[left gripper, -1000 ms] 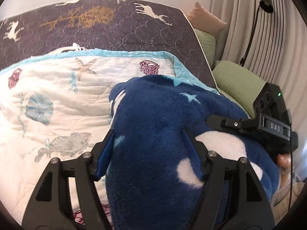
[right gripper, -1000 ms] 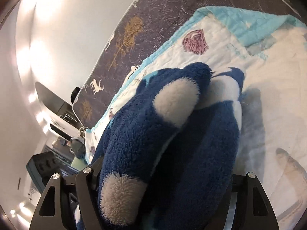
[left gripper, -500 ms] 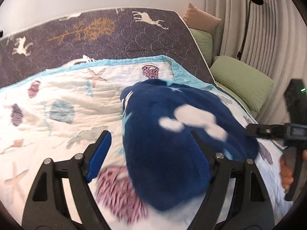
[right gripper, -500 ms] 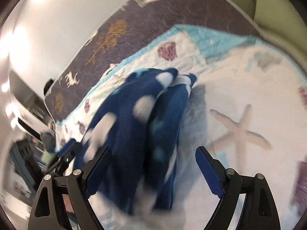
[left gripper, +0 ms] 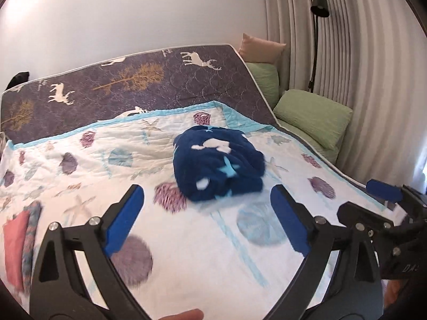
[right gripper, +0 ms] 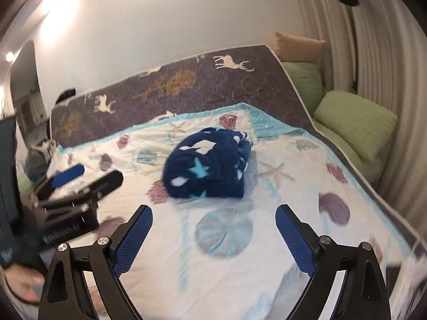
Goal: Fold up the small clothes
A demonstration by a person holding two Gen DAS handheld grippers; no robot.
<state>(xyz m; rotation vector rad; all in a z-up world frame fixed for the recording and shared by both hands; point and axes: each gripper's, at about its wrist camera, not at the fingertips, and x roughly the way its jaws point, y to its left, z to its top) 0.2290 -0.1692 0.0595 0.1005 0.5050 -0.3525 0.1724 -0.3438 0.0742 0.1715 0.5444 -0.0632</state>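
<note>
Blue-padded jaws on both tools stand wide apart and hold nothing: your left gripper (left gripper: 205, 214) and right gripper (right gripper: 213, 236) each frame bare quilt. Just beyond them, at 12 o'clock from both, sits the navy fleece garment (left gripper: 217, 164), bundled into a thick, roughly square packet with white patches and pale stars, lying on the white sea-shell quilt (left gripper: 202, 256) of the bed. Neither tool touches it. It looks folded, though its right edge bulges where layers stack unevenly.

If you judge this fold finished, back away level so a jaw does not snag the pile and drag the packet open. If you want it tidier, press the bulging side at 3 o'clock flat with one closed tool while the other steadies the opposite edge; fleece springs back, so hold a moment. At 9 o'clock in the left view, a red and patterned cloth (left gripper: 20, 245) lies near the bed's edge; it may be next or already done, I cannot tell. Green pillows (left gripper: 313, 116) rest well apart at 2 o'clock.
</note>
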